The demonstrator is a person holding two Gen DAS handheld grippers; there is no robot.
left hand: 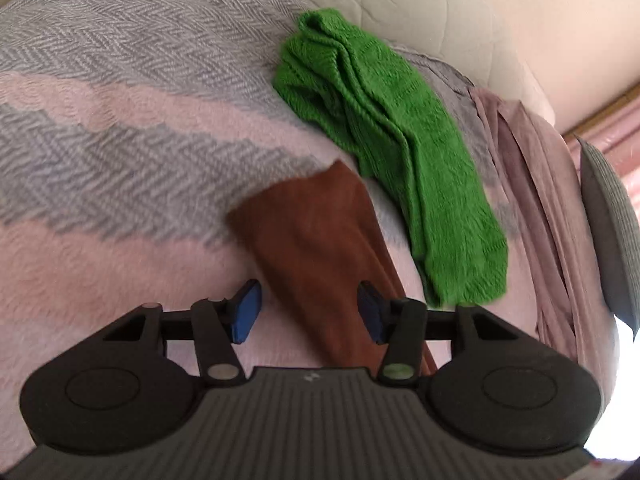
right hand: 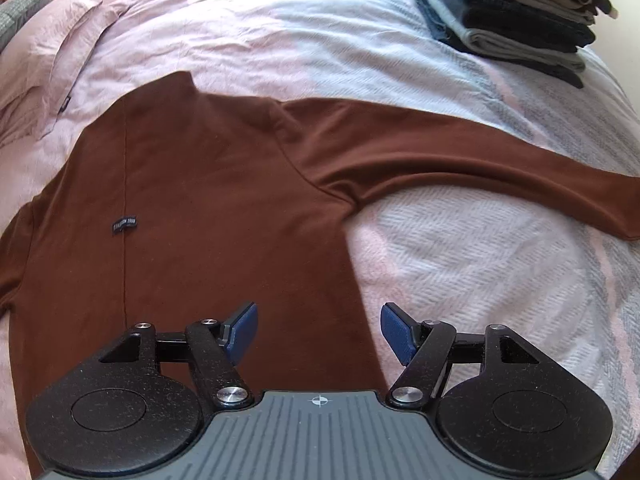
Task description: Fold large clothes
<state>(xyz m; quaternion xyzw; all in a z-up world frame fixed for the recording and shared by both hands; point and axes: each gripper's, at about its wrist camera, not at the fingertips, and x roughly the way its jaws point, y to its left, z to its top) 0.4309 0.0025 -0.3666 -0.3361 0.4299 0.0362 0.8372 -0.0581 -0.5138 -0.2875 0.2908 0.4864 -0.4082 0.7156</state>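
Right wrist view — smooth brown knit shirt [right hand: 208,208] flat on herringbone blanket [right hand: 460,264], right claw [right hand: 319,334] agape, empty.

Bed under me, pink-grey herringbone blanket [right hand: 460,248]. Brown long-sleeve top [right hand: 200,200] flat on it, sleeve out to 3 o'clock. Folded dark clothes stack [right hand: 516,16] at 1 o'clock, pink shirt [right hand: 60,52] at 10. Left view: green knit [left hand: 392,152] at 1 o'clock.
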